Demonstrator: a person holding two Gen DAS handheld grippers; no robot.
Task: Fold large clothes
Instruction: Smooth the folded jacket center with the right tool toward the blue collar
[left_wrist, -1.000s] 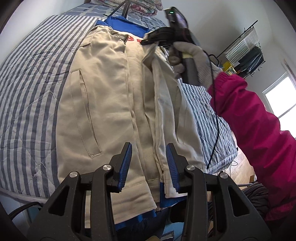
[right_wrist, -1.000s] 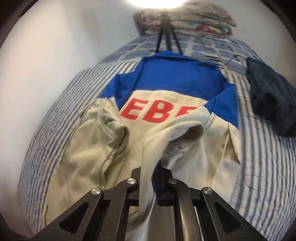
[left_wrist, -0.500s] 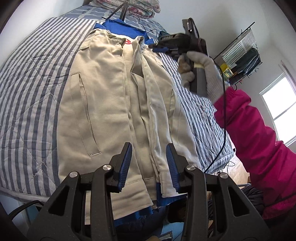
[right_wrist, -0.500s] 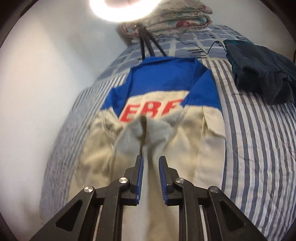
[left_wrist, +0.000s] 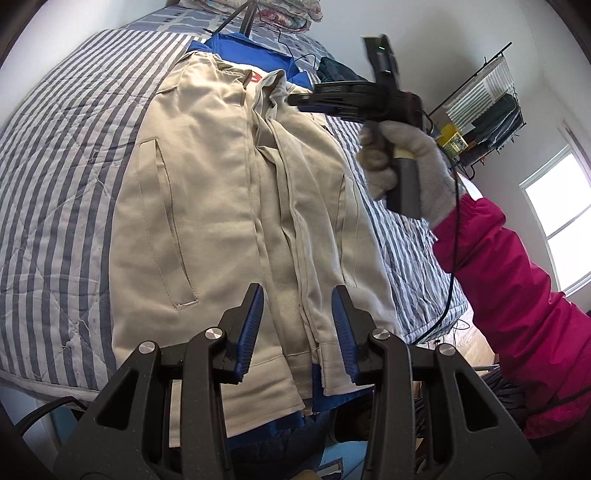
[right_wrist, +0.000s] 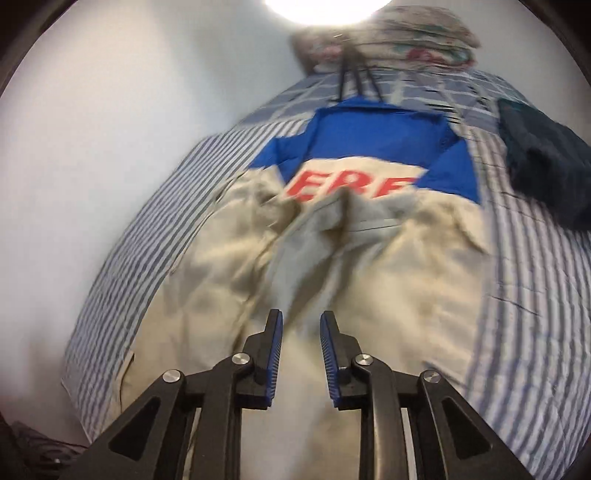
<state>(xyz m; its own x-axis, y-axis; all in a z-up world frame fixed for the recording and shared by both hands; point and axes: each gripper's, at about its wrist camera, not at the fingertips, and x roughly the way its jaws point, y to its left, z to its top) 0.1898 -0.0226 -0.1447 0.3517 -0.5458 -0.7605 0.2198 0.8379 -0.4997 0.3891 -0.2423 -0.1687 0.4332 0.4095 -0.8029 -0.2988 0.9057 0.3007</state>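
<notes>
jacket (left_wrist: 207, 206) flat on bed (left_wrist: 62, 177), hem overhanging

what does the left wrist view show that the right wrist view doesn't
Only the left wrist view: the gloved hand in a pink sleeve, a window, a wire rack. Only the right wrist view: red lettering in full, a bright lamp. Both: the beige and blue jacket on the striped bedspread, and a dark garment.

Beige work jacket (left_wrist: 207, 206) with blue yoke, red lettering: spread flat on striped bed ahead of left gripper (left_wrist: 297, 332), front panels folded inward, hem nearest tool, collar farthest.
</notes>
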